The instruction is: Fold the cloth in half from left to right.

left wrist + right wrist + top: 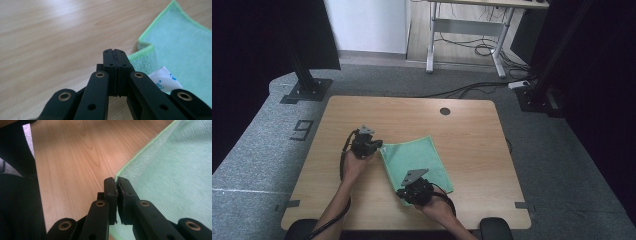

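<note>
A green cloth (pixel 417 165) lies flat on the wooden table (pixel 472 125), and the person has a gripper at each of two neighbouring corners of it.

The left gripper (pixel 379 146) sits at the cloth's far left corner. In the left gripper view its jaws are pressed together, with the cloth's corner (pixel 146 58) curled up just to the right of the tips and touching them; whether any fabric is actually pinched between the pads I cannot tell. A white label (pixel 163 81) (sewn to the cloth, printed in blue) pokes out just beside the right jaw.

The right gripper (pixel 404 196) is at the near left corner. In the right gripper view the jaws are closed with a thin slit between the pads, and the cloth's green edge (pixel 130 165) runs straight into the tips, so it looks clamped on that corner. The cloth spreads away to the right of these jaws; bare wood lies to their left.

The two grippers are well apart, with the cloth's left edge between them.
</note>
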Demonstrator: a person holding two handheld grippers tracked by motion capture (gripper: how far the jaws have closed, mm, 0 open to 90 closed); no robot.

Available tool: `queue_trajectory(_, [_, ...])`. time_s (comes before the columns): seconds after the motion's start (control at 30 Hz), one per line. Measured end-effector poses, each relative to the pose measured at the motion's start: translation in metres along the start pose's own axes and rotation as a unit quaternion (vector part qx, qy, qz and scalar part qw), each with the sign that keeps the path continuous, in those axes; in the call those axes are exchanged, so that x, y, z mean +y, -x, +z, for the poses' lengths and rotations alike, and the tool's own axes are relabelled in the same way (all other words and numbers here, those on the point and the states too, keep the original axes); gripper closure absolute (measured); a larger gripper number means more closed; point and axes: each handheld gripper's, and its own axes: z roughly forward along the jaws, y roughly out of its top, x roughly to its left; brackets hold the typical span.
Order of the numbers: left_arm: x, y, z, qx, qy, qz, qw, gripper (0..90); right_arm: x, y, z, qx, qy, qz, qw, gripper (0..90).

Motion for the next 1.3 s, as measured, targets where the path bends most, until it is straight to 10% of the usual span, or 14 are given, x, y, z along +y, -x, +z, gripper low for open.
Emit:
queue_trajectory(0.77, [0.047, 0.037, -0.004, -0.034, 0.029, 0.033, 0.9985, 88.2, -0.031, 0.019, -0.042, -0.032, 0.018, 0.034, 0.9988, 85.2])
queue_trajectory(1.3, [0.070, 0.068, 0.037, -0.041, 0.013, 0.067, 0.9968, 88.0, -0.056, 0.036, -0.064, -0.062, 0.018, 0.061, 0.9960, 85.3])
